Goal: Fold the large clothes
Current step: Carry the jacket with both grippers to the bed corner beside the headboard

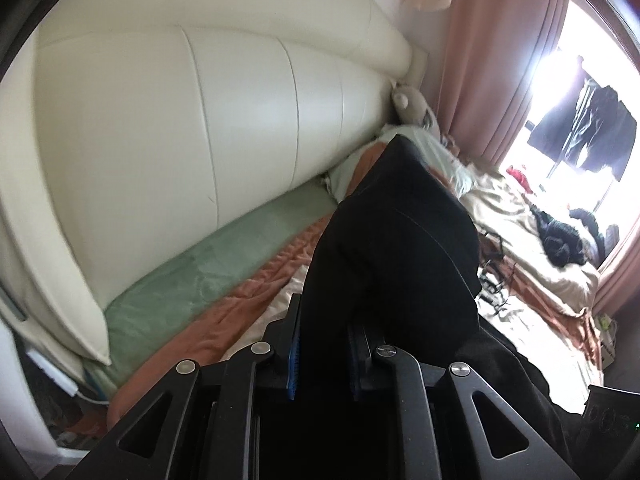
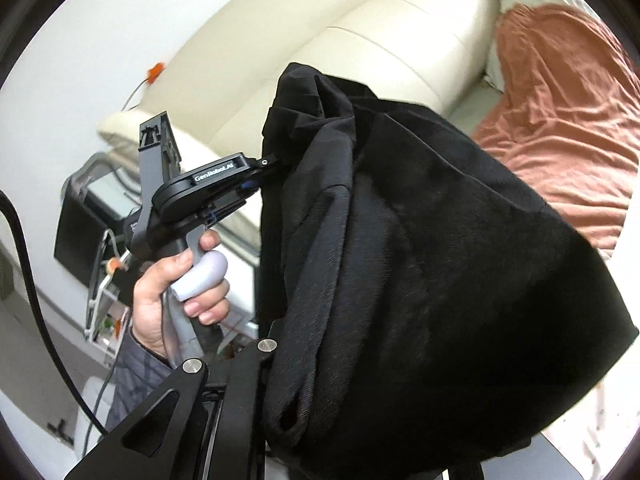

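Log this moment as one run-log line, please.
phase: lifting | left tool: shut on black garment | right tool: hidden by cloth, grip unclear | garment: bunched, raised above bed

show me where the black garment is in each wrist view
Left wrist: the black garment rises up the centre, clamped between the left gripper's blue-padded jaws.
Right wrist: it fills the centre and right, bunched and hanging; the left gripper grips its upper left edge.
Shared landmark: the cream headboard behind it.

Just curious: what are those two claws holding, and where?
Both grippers, left and right, pinch the black garment along its bunched edge.
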Demonstrator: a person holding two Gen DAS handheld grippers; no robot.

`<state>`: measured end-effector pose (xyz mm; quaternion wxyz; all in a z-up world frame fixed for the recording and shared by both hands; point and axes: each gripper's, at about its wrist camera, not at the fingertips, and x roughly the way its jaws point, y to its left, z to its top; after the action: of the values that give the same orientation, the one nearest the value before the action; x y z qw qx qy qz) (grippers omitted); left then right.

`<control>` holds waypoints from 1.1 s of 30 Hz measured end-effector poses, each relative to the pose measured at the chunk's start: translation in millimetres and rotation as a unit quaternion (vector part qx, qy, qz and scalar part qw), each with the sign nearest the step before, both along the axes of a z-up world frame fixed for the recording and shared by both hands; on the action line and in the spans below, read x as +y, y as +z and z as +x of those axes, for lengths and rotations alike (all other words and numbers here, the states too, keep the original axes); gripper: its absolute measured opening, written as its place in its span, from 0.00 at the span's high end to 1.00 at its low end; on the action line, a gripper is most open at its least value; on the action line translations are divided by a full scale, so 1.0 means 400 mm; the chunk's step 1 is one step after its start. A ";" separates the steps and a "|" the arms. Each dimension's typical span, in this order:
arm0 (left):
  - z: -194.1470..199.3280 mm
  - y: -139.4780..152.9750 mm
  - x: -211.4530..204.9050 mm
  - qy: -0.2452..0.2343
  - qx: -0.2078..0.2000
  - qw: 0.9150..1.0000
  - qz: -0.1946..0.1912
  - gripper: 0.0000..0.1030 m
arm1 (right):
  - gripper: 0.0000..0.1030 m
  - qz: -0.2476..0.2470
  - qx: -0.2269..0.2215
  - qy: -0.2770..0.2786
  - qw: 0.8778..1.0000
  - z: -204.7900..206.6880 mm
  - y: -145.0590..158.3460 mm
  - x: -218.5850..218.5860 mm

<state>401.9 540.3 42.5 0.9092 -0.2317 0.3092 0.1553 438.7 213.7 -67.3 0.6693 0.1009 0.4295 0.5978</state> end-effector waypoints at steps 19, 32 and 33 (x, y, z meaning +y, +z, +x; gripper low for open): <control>0.000 -0.110 -0.064 0.031 0.068 0.995 0.063 0.54 | 0.84 -0.039 0.099 -0.075 0.992 0.203 -0.330 0.014; -0.362 -0.144 -0.128 0.095 0.057 0.993 0.049 0.32 | 0.68 -0.069 0.131 -0.094 0.984 0.208 -0.361 0.003; -0.377 -0.153 -0.129 0.103 0.057 0.992 0.048 0.27 | 0.68 -0.060 0.153 -0.091 0.982 0.203 -0.370 -0.010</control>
<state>251.0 488.6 -18.8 0.8795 -0.2095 0.3270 0.2751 520.0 209.9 -215.2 0.6518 0.1898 0.5511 0.4853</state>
